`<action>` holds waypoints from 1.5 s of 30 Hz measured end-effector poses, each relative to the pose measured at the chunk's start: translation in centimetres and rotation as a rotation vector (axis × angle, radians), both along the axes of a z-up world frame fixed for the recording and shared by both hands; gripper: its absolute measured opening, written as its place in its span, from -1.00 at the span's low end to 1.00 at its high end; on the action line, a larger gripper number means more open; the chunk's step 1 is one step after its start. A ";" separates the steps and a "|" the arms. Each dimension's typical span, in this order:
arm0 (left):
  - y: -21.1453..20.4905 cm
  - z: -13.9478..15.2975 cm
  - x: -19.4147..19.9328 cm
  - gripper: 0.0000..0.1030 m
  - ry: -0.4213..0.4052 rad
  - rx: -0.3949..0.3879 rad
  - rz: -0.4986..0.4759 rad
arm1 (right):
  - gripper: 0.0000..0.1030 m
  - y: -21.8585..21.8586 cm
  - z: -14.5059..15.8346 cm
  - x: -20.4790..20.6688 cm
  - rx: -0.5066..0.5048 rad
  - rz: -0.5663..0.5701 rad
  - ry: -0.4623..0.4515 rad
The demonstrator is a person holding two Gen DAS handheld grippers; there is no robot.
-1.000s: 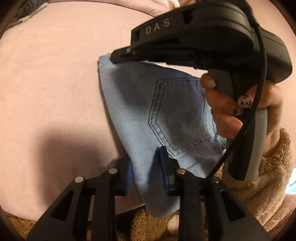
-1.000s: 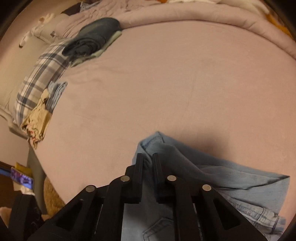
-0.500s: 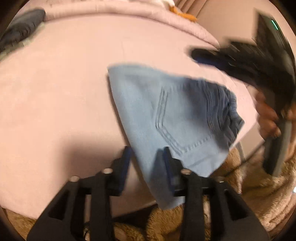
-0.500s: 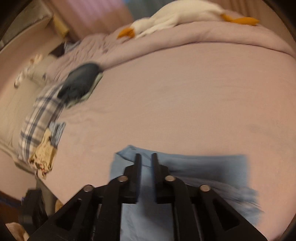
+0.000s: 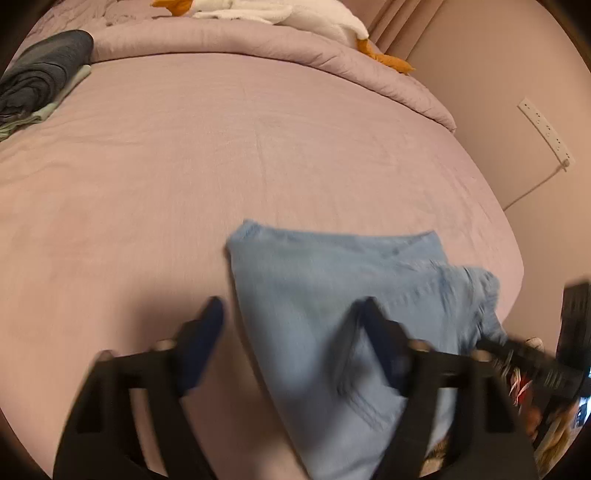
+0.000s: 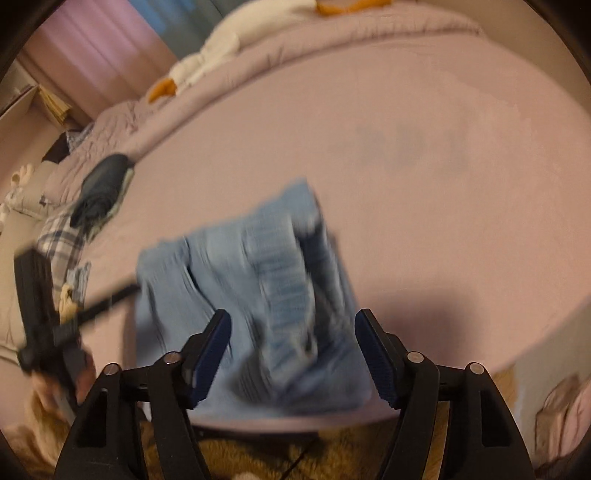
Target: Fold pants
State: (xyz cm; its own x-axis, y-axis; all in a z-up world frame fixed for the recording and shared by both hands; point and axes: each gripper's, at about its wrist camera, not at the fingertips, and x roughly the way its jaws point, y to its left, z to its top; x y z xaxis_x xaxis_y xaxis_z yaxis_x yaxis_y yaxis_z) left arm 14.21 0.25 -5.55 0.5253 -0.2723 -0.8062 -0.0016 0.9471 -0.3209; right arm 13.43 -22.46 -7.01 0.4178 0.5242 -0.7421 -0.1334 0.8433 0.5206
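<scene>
The light blue jeans (image 5: 325, 302) lie folded into a compact bundle near the front edge of the pink bed; they also show in the right wrist view (image 6: 258, 295), blurred. My left gripper (image 5: 291, 325) is open, its jaws wide apart over the bundle's near left part, holding nothing. My right gripper (image 6: 291, 339) is open too, jaws wide apart above the bundle's near edge, empty. The other gripper shows blurred at the right edge of the left wrist view and at the left of the right wrist view.
A dark folded garment (image 5: 40, 81) lies on the bed (image 5: 221, 147) at the far left, beside a plaid pillow (image 6: 62, 236). A white plush goose (image 5: 280, 14) rests on the rolled duvet at the back. A wall with a power strip (image 5: 546, 129) stands right.
Both grippers have opened and let go of the jeans, then pulled back. The jeans now rest folded on the bed. Both views are motion blurred.
</scene>
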 end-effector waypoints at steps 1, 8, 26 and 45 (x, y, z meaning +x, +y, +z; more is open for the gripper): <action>0.4 -0.4 0.4 0.12 0.019 -0.003 0.007 | 0.01 0.3 -0.4 -0.2 -0.027 -0.005 0.005; 0.8 -1.7 0.4 -0.05 0.039 0.014 0.020 | -0.51 0.4 1.4 -0.9 -0.058 -0.021 -0.087; 0.3 -1.2 -5.4 0.67 0.098 -0.110 -0.065 | 0.56 -2.2 0.1 0.4 0.020 -0.064 -0.121; -3.4 -3.7 -2.6 0.71 0.078 -0.014 -0.130 | 1.00 4.4 -3.4 2.6 -0.072 0.139 -0.052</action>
